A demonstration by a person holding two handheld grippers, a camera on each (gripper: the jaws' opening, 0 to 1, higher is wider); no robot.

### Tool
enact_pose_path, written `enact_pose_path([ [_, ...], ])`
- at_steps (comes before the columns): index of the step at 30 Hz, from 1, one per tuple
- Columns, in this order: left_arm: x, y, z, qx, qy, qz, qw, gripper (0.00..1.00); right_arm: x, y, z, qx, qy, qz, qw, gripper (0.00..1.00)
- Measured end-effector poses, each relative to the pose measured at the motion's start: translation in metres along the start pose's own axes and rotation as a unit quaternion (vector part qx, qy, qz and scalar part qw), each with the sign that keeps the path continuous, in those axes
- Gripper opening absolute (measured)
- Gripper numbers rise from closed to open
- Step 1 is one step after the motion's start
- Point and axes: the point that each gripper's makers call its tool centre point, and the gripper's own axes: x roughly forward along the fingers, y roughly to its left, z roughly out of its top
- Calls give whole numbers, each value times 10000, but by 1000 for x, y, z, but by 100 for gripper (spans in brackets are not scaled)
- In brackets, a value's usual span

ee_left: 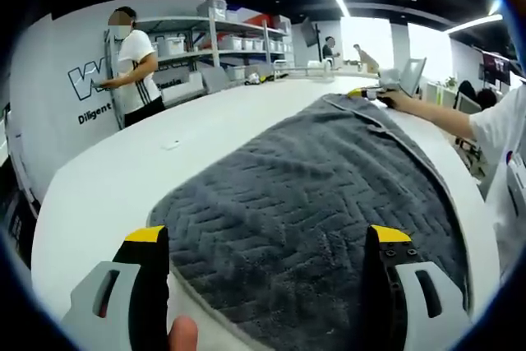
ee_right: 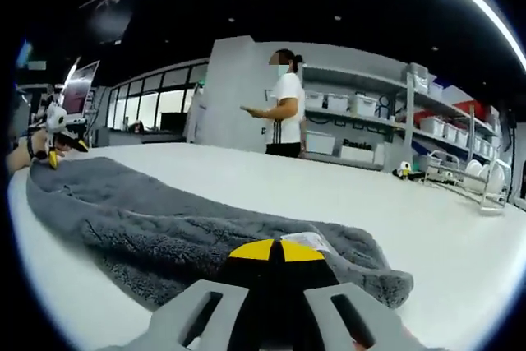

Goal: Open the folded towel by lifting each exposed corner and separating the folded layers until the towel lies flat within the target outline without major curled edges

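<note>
Step in hand: judged as spreading the towel point(ee_left: 312, 203) flat on the table point(ee_left: 123, 178), with one end pinched and the opposite end free.
Technique: keep the pinched edge low to the table and draw it outward, away from the far end, so the pile does not bunch. Use the free gripper to press or pick the loose end once the cloth is taut. Watch the edges for curl before letting go.
Left gripper point(ee_left: 267, 240): jaws stand well apart, one at each side of the bottom of the left gripper view, holding nothing.
Towel against left jaws: in the left gripper view the near end of the dark grey towel lies on the table between and just ahead of the two jaws. Its near left corner sits beside the left jaw. The cloth runs away from the camera toward the far end.
Right gripper point(ee_right: 275, 250): jaws are together, yellow tips meeting, clamped on the towel's edge where a small white label point(ee_right: 306, 241) shows.
Towel against right jaws: in the right gripper view the cloth trails off leftward across the table in a long rumpled band; it is not yet flat there.
Target outline: cannot be made out on the table.
Bystander: a person point(ee_right: 282, 104) stands beyond the table by shelves point(ee_right: 386, 121).
</note>
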Motion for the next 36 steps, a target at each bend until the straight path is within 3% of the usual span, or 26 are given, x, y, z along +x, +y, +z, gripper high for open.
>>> enact_pose_path([
  [15,-2,0,2,-25,-65,12,10000,98,-33,6,8,437,-332,-35,9985,0],
  [29,-4,1,7,-8,-141,0,9999,98,-80,14,1,484,-310,-67,9983,0],
  [36,-3,2,7,37,-94,26,9999,98,-95,17,-10,454,-55,31,9989,0],
])
